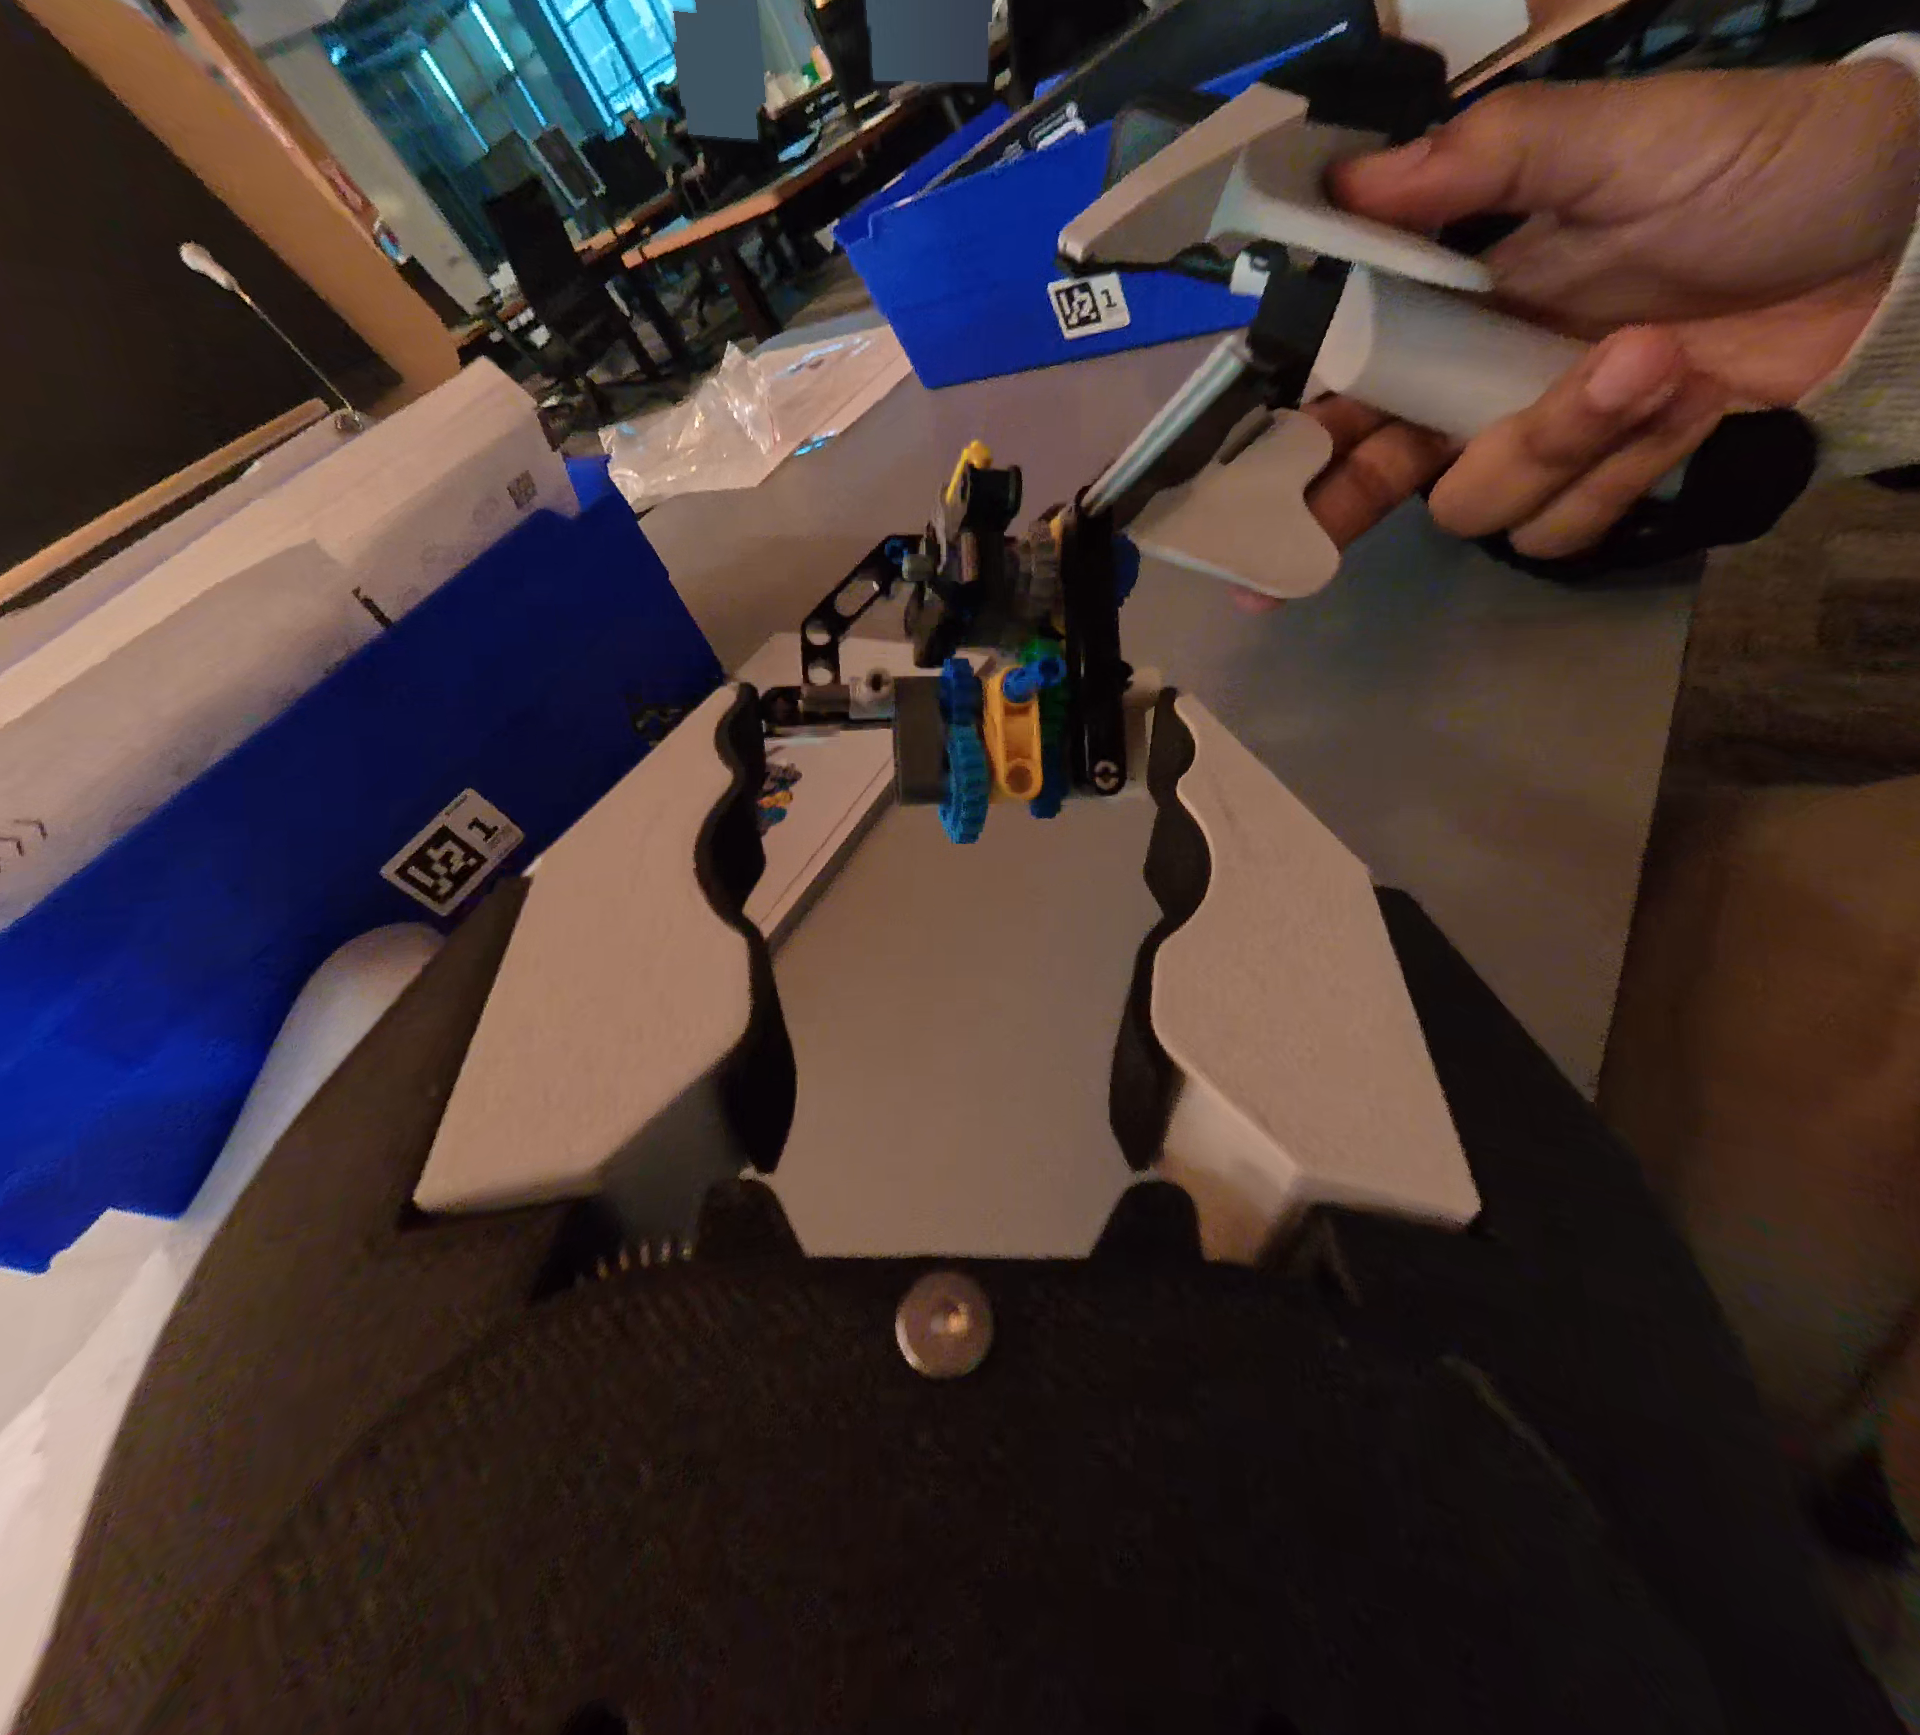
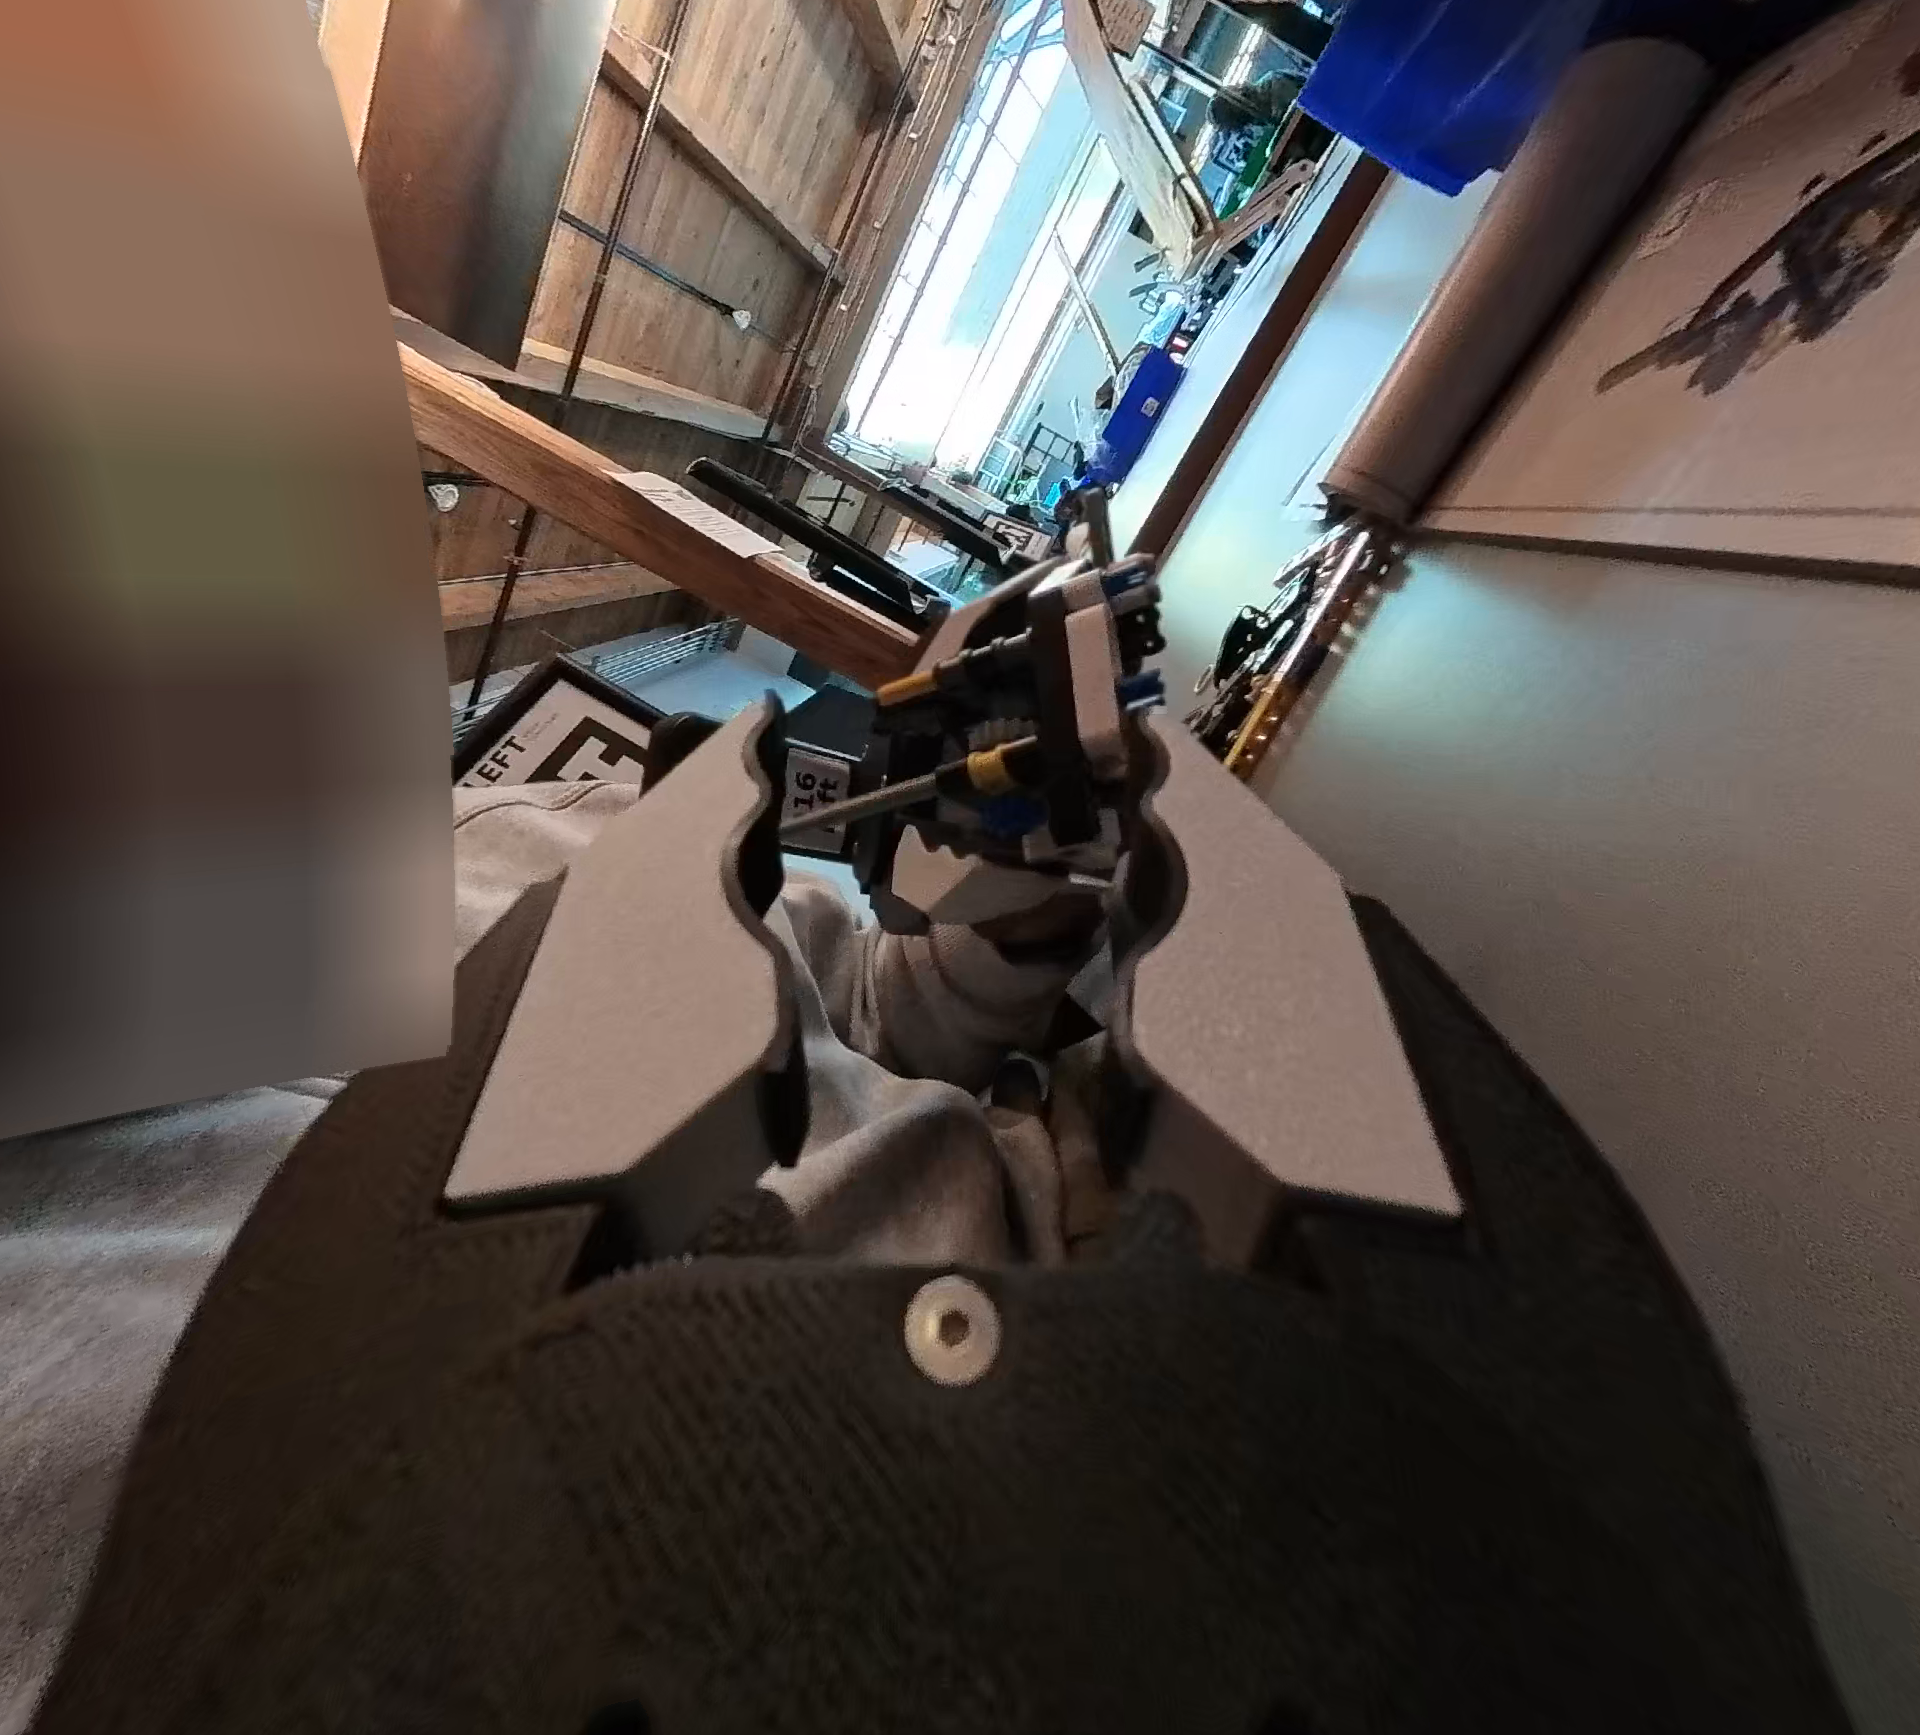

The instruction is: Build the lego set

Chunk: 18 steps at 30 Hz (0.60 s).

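Note:
A partly built lego assembly with a blue gear, a yellow beam and black beams sits between the fingertips of my left gripper, which is shut on it above the grey table. My right gripper, held by a hand, comes in from the upper right. A thin grey axle runs from its upper finger into the top of the assembly. In the right wrist view the axle spans from one finger of my right gripper to the assembly, and the other finger is against the assembly's far side.
Blue bins stand at the left and at the back, with white boxes and a clear plastic bag behind. An instruction booklet and loose parts lie on the table.

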### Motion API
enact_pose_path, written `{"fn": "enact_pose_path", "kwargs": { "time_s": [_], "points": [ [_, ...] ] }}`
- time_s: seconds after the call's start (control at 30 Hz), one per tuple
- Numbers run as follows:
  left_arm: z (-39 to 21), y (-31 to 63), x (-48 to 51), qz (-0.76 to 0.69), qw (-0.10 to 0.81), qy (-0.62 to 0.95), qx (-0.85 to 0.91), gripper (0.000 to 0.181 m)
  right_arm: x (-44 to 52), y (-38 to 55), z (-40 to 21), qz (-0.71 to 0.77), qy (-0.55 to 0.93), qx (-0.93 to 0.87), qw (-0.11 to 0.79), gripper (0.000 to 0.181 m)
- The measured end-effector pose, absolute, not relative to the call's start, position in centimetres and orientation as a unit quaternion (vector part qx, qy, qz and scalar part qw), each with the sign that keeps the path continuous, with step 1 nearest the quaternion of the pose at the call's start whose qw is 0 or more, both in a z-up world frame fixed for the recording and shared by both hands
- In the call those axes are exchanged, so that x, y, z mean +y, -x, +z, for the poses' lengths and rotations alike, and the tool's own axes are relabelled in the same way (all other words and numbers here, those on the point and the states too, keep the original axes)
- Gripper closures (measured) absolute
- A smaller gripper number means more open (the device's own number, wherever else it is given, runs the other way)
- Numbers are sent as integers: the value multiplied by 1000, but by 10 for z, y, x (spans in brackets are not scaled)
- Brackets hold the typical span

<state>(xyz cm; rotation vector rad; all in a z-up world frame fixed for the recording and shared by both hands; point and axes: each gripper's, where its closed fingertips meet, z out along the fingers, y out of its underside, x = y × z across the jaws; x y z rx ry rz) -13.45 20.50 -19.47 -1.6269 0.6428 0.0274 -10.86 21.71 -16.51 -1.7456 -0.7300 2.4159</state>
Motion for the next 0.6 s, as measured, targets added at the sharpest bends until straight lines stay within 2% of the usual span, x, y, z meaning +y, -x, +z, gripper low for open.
{"fn": "enact_pose_path", "kwargs": {
  "time_s": [0.6],
  "points": [
    [-203, 138, 204, 41, 613, 735, 287, 108, 213, 112, -170, 748, 588, -295, 89, 113]
  ]
}}
